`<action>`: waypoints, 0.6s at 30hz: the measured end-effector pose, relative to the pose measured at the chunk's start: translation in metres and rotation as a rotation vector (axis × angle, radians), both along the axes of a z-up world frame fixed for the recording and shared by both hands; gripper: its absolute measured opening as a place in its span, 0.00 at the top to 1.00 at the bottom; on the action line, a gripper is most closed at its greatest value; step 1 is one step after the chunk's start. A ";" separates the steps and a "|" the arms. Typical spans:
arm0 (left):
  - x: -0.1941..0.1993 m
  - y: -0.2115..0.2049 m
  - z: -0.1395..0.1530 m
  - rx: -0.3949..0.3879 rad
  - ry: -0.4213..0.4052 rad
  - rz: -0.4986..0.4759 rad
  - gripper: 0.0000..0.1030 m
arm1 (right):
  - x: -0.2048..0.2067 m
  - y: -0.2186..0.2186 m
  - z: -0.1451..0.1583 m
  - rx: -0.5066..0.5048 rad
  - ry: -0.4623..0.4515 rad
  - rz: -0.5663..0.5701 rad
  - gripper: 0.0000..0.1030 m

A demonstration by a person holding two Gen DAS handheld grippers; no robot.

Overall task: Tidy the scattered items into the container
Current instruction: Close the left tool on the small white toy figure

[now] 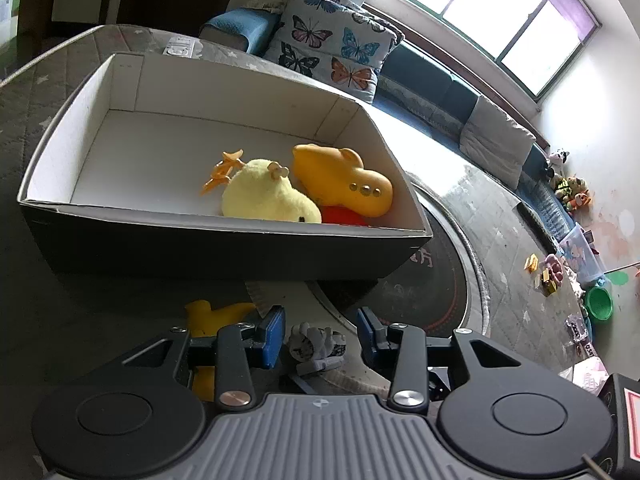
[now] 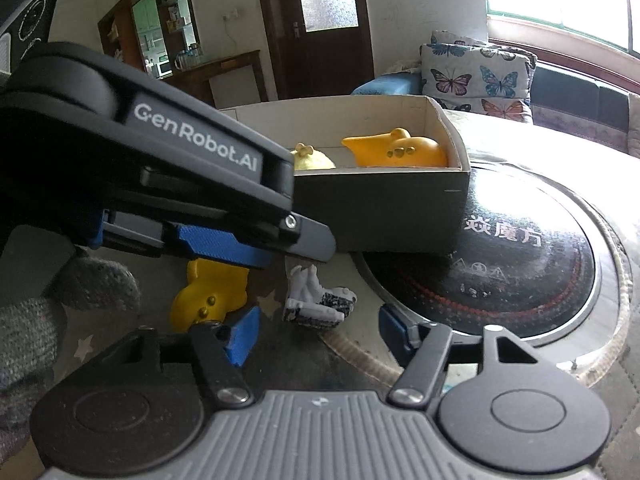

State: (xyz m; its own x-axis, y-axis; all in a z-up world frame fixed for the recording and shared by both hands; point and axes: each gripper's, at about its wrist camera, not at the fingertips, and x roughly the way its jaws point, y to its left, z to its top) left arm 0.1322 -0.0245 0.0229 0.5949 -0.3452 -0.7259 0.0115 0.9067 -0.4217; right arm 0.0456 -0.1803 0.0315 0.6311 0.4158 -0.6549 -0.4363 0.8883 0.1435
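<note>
Cardboard box, dark outside, white inside (image 1: pixel 120 128), holds pale yellow plush chick (image 1: pixel 264 196) and orange rubber toy (image 1: pixel 340 180). Grey-white small figurine (image 1: pixel 316 344) lies outside, between wide-spread fingers of left gripper (image 1: pixel 320 336). Right gripper (image 2: pixel 316 332) equally wide, just beside. Yellow flat toy (image 2: pixel 208 296) adjacent. Risks: grippers colliding; lumpy figurine slipping.

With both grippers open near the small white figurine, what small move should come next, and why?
Probably lower the left gripper and shut it on the small white-and-black figurine: it lies between the open blue pads, outside the white-lined cardboard box.
</note>
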 end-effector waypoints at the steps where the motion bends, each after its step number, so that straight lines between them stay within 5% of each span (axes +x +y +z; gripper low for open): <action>1: 0.001 0.000 -0.001 -0.002 0.003 -0.001 0.59 | 0.001 0.001 0.000 0.002 0.001 0.001 0.39; 18: 0.015 -0.004 -0.017 -0.019 0.052 -0.022 0.62 | 0.012 0.003 -0.006 0.009 0.003 0.013 0.60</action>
